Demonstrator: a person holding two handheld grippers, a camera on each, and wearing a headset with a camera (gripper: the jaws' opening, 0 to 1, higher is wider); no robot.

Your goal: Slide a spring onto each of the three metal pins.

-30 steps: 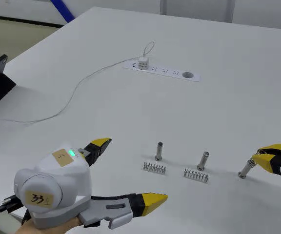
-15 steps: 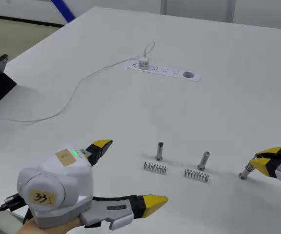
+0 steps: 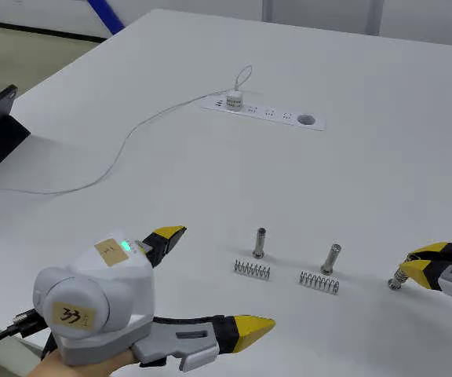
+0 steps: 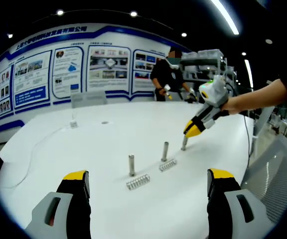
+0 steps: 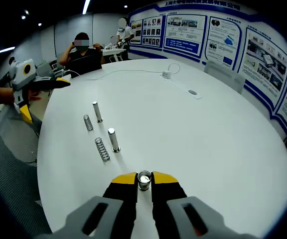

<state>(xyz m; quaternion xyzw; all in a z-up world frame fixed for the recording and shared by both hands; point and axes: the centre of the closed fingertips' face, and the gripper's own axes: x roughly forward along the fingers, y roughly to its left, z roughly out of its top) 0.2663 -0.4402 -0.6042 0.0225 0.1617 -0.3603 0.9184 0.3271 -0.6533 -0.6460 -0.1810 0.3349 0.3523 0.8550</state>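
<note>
Counter: white and broad, carrying a power strip and its trailing cable.
Room: poster wall with blue trim behind.
Left tongs: mine, spread wide over the near edge.
Right tongs: pinched narrow on the third pin.
Middle: two pins upright, two springs lying just beside them.
</note>
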